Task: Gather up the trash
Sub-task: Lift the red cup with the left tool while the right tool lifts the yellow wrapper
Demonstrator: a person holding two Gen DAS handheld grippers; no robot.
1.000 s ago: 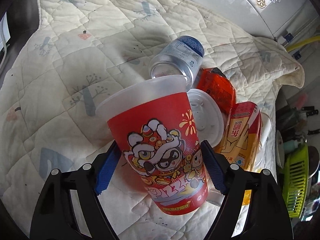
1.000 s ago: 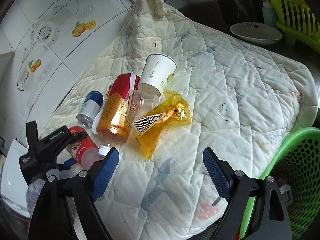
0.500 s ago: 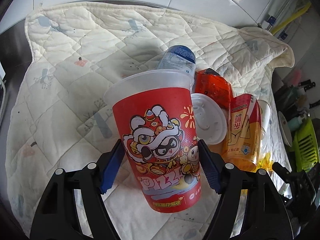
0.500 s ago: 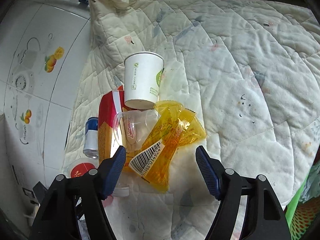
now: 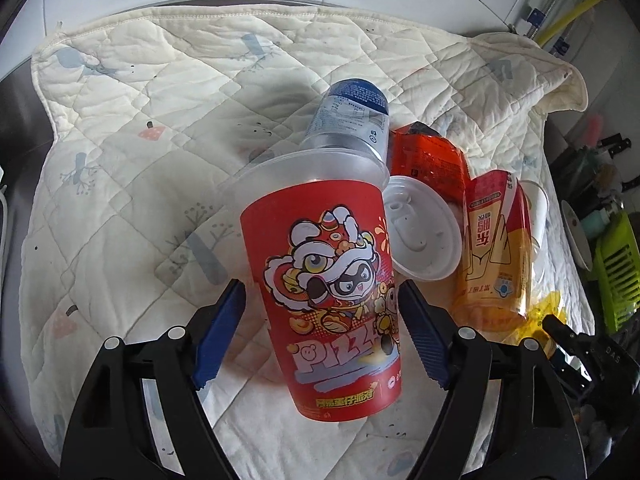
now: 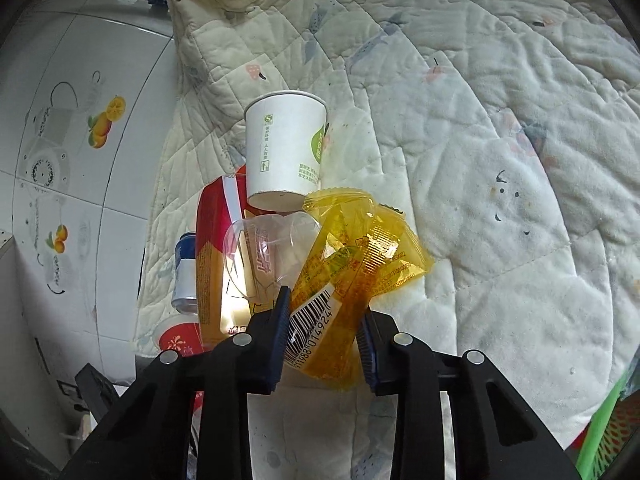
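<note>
My right hand-held gripper (image 6: 324,330) is clamped on the yellow wrapper (image 6: 360,264), beside the white paper cup (image 6: 286,152) on the quilt (image 6: 500,160). My left hand-held gripper (image 5: 322,332) is opening, the red cup (image 5: 324,280) between its jaws.

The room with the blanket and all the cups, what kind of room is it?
Probably a kitchen. There are wall tiles with fruit pictures, a green dish rack with a white plate beside it, and the quilted cloth covers a counter.
</note>
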